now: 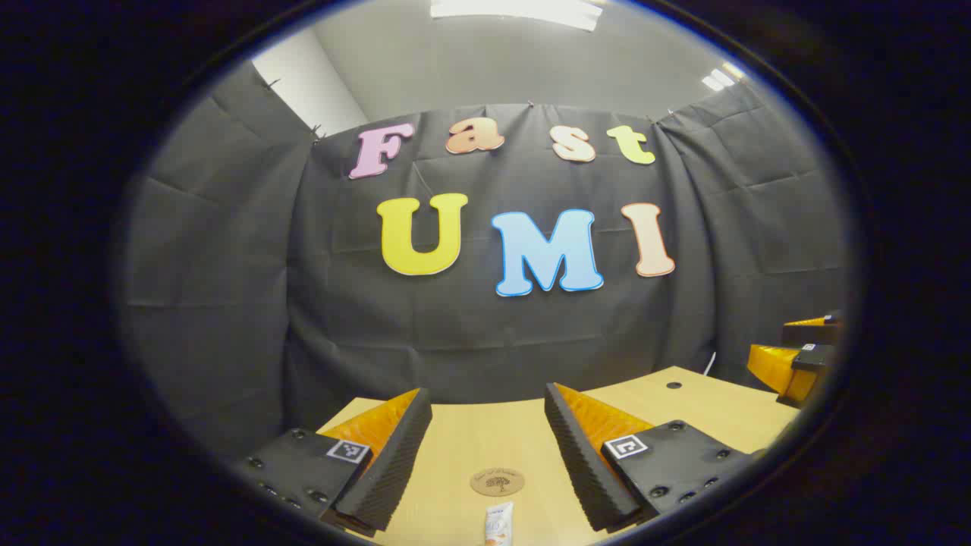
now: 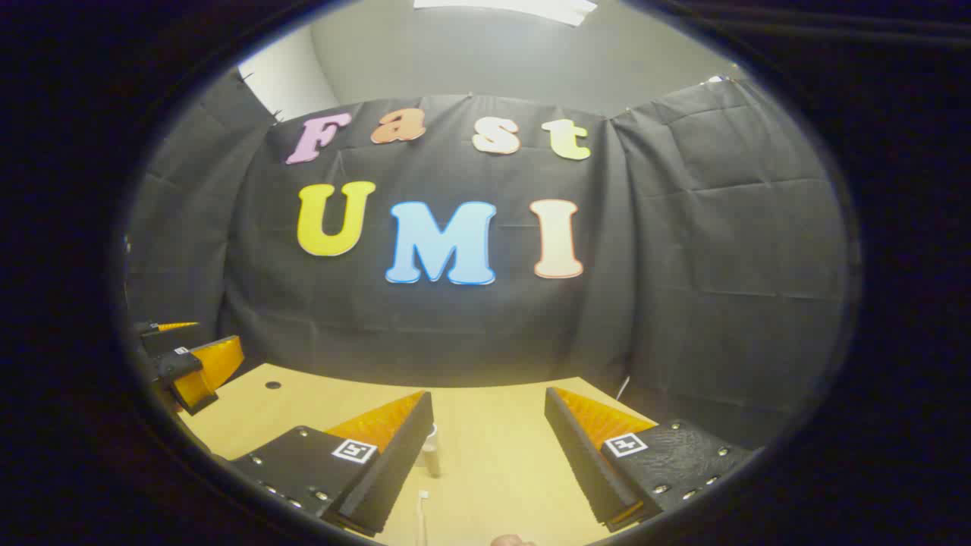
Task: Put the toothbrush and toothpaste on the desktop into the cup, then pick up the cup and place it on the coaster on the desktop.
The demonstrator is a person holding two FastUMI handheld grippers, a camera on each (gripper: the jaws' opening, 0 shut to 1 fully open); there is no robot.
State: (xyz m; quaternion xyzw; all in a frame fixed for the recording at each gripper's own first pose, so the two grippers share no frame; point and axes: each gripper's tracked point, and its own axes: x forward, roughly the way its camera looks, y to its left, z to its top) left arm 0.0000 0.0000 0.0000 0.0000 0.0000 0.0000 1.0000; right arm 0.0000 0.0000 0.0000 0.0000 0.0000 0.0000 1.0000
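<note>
Black cloth walls the booth behind a pale wooden tabletop (image 1: 493, 440). Nearest us in the left gripper view, our left gripper (image 1: 487, 462) has its jaws spread wide, holding nothing; between them at the near edge lies the toothpaste (image 1: 499, 523), and just beyond it the round coaster (image 1: 497, 482). Far right, the other gripper hangs above the tabletop. In the right gripper view, our right gripper (image 2: 487, 462) is likewise wide and empty; the toothbrush (image 2: 422, 509) lies near, by the left finger, with what looks like the clear cup (image 2: 430, 455) just behind it — partly hidden. Far left we see the left gripper.
</note>
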